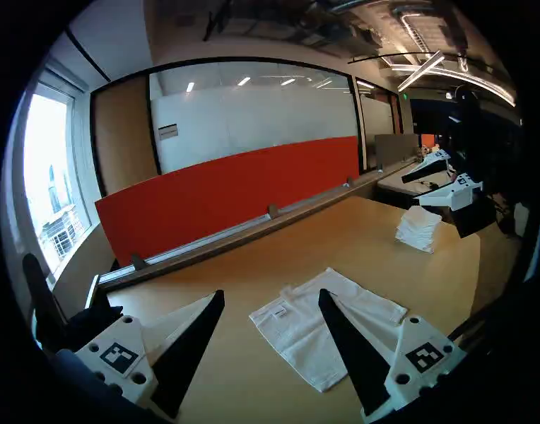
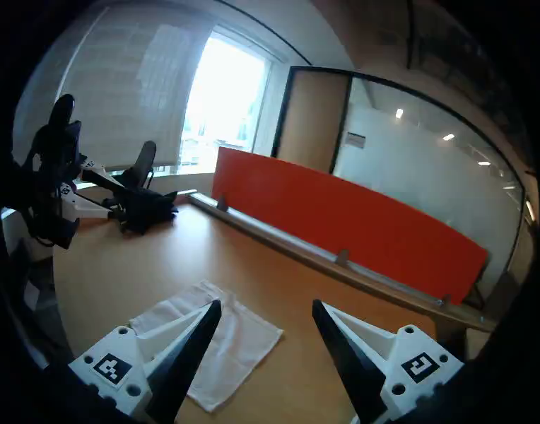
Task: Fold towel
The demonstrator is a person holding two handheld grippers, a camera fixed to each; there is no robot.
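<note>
White towel (image 1: 298, 332) (image 2: 238, 336) flat on table (image 1: 270, 261).
Rectangular, spread out, lightly rumpled at one end, small tag near one side; well apart from a stack of folded towels (image 1: 418, 227).

From opposite sides, both views look low across the desk (image 1: 341, 233), sharing the towel (image 1: 291, 328).

wooden table (image 1: 305, 247) bears a flat towel (image 1: 295, 332), perhaps a folded stack (image 1: 418, 227).

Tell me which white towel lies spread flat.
The towel just ahead of the left hand-held gripper, lying open; the other towels sit folded in a pile farther along the table.
</note>
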